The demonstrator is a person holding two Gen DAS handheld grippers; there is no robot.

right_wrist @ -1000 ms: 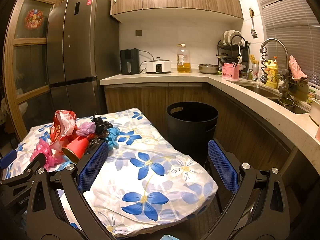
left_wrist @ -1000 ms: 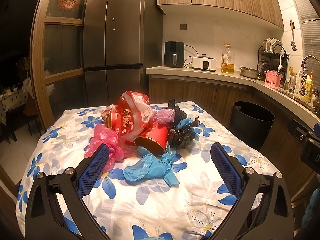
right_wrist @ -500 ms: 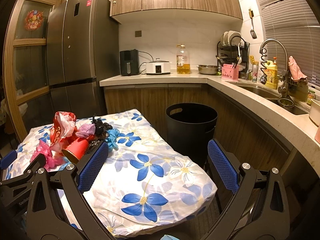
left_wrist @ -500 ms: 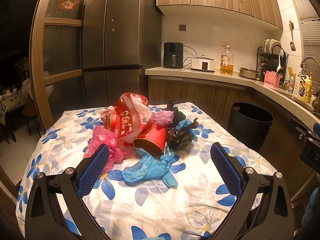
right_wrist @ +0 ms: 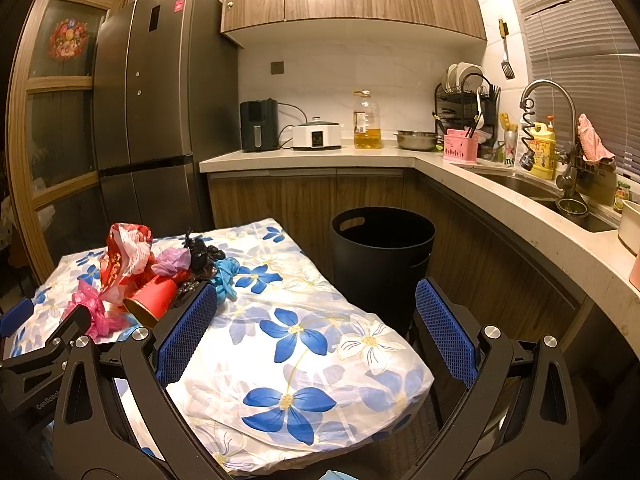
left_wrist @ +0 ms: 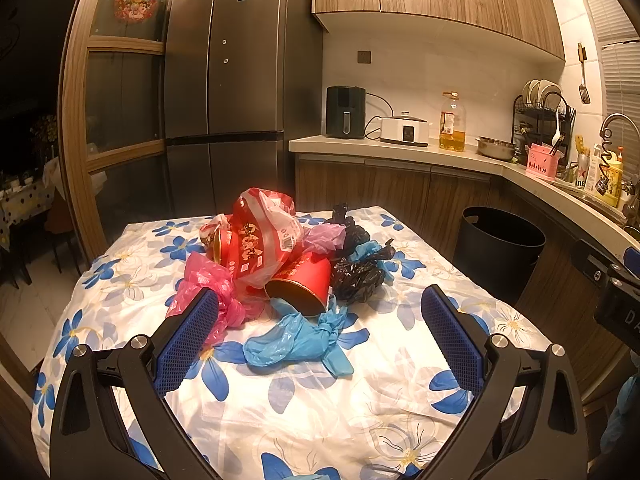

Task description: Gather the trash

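A heap of trash lies mid-table: a red-and-white plastic bag [left_wrist: 260, 236], a red paper cup [left_wrist: 300, 288] on its side, a pink bag [left_wrist: 208, 292], a black bag [left_wrist: 358, 276] and a blue bag [left_wrist: 296, 340] nearest me. My left gripper [left_wrist: 320, 332] is open and empty, hovering just short of the blue bag. My right gripper [right_wrist: 316, 332] is open and empty over the table's right part, with the heap [right_wrist: 152, 276] to its left. A black trash bin [right_wrist: 382, 256] stands on the floor beyond the table; it also shows in the left wrist view [left_wrist: 498, 256].
The table has a white cloth with blue flowers [left_wrist: 280, 408]. A dark fridge [left_wrist: 228, 92] stands behind it. A counter [right_wrist: 320, 156] with appliances, an oil bottle, a dish rack and a sink [right_wrist: 532, 188] runs along the back and right.
Both views have shifted only slightly; the left gripper has eased a little back and up from the heap. Both grippers stay open and nothing on the table has moved.
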